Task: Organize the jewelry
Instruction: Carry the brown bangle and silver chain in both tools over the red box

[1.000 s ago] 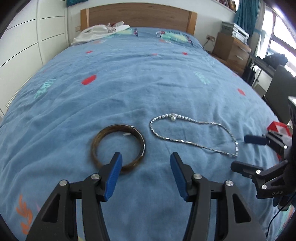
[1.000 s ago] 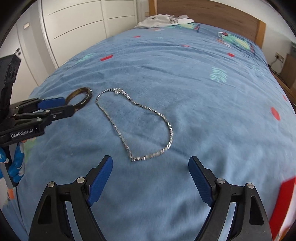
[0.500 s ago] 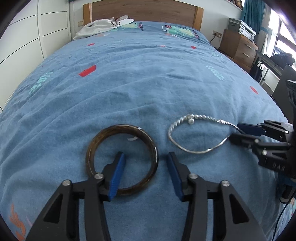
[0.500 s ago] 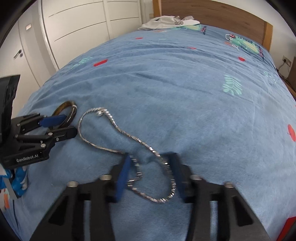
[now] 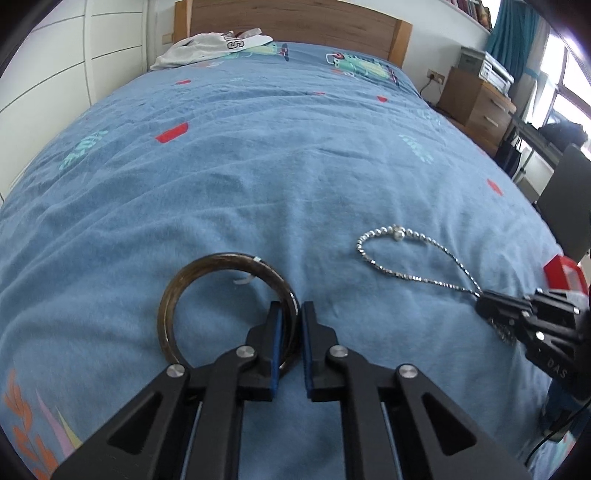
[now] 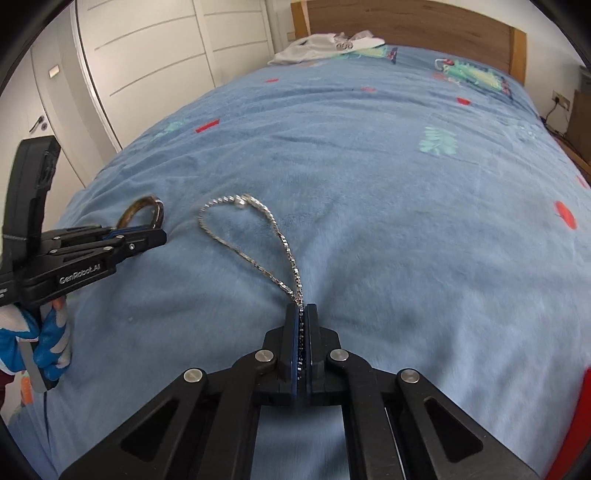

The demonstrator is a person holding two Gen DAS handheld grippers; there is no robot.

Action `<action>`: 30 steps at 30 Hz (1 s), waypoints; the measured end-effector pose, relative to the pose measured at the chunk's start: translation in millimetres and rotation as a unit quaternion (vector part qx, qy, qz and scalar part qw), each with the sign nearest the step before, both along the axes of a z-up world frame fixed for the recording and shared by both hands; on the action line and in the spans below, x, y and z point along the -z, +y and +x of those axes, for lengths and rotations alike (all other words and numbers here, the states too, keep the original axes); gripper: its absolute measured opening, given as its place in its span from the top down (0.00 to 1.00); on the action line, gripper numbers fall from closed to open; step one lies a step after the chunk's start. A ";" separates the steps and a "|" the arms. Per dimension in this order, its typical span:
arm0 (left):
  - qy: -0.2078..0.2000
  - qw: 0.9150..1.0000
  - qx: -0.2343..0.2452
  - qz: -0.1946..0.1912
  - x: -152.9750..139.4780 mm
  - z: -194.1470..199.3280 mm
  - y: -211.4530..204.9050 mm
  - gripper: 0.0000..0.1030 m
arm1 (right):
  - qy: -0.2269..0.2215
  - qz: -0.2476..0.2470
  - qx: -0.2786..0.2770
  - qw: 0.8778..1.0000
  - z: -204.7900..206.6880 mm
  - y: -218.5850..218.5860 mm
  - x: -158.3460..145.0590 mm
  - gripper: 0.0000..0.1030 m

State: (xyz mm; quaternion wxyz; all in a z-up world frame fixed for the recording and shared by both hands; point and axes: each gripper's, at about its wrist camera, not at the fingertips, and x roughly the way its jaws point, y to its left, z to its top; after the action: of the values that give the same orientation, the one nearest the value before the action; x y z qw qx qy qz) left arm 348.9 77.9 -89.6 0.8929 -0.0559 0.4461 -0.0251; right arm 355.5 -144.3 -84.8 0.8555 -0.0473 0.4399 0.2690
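Note:
A dark brown bangle [image 5: 221,257] lies on the blue bedspread [image 5: 295,166]. My left gripper [image 5: 290,308] is closing on the bangle's right rim, which sits between the blue pads. To the right, a silver bead necklace [image 5: 397,233] lies in a long loop, and its near end is pinched in my right gripper [image 5: 484,304]. In the right wrist view the right gripper [image 6: 301,308] is shut on the necklace [image 6: 240,202], with the chain running down between its pads. The left gripper [image 6: 160,234] holds the bangle [image 6: 146,198] at the far left.
A white garment [image 5: 214,46] lies by the wooden headboard [image 5: 295,22]. A wooden nightstand [image 5: 476,101] stands right of the bed, and white wardrobe doors [image 6: 147,66] stand to its left. A red object [image 5: 563,273] sits at the bed's right edge. A gloved hand [image 6: 48,350] holds the left gripper.
Both grippers went from wide open to closed. The left one came down over the bangle's rim. The right one moved onto the necklace's near end and drew the loop narrower.

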 end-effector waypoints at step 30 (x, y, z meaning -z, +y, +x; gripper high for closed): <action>-0.087 0.983 0.134 -0.093 -146.2 -74.0 -179.7 0.93 | -0.151 0.020 0.154 0.976 -124.6 -169.1 -180.6 0.98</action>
State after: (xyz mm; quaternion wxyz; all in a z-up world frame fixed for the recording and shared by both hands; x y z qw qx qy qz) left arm 275.0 -101.8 56.6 0.9079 -0.0763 0.3656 -0.1903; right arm 230.9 -313.5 95.7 0.9439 -0.0022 0.3024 0.1326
